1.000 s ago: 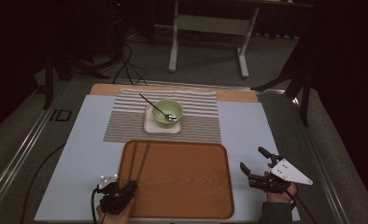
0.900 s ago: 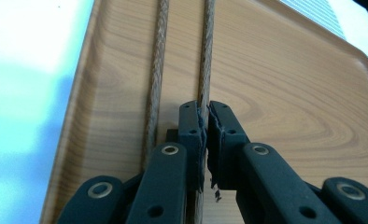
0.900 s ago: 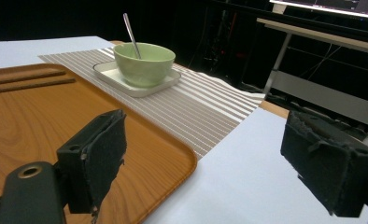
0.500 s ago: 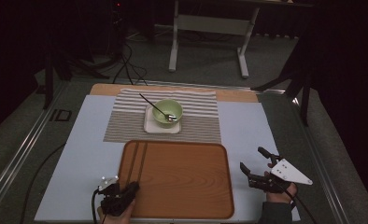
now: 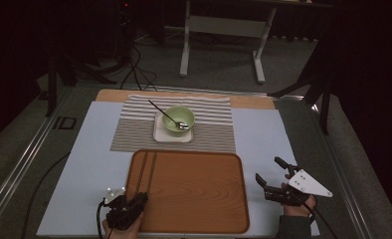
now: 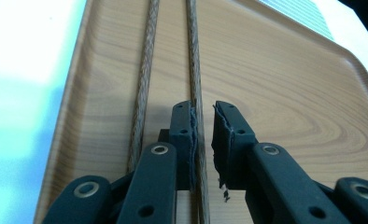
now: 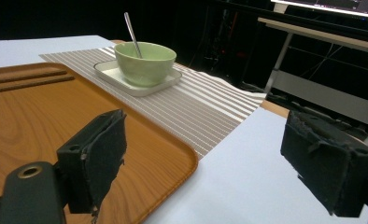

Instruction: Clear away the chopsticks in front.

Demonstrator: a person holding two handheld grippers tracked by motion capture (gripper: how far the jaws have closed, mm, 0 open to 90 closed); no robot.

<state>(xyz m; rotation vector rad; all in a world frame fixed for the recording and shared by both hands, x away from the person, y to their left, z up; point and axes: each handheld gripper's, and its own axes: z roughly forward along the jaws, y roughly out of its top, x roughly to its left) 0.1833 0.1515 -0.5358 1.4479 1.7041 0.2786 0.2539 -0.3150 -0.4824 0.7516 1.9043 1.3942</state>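
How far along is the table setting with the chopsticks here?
Done: chopsticks lie on the tray. In hand: the left gripper has just been opening its jaws, one stick between them, apparently letting go. Left: bowl with spoon sits on its plate, untouched; the right gripper waits open.

Left gripper (image 6: pixel 204 140) fingers (image 6: pixel 184 135) just opening, slackened around one chopstick (image 6: pixel 194 74) on tray (image 6: pixel 285 79).

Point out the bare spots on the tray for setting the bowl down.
The wooden tray is bare from its middle to the right rim. Its left strip is crowded: two chopsticks lie there, with the left hand-held gripper over one.
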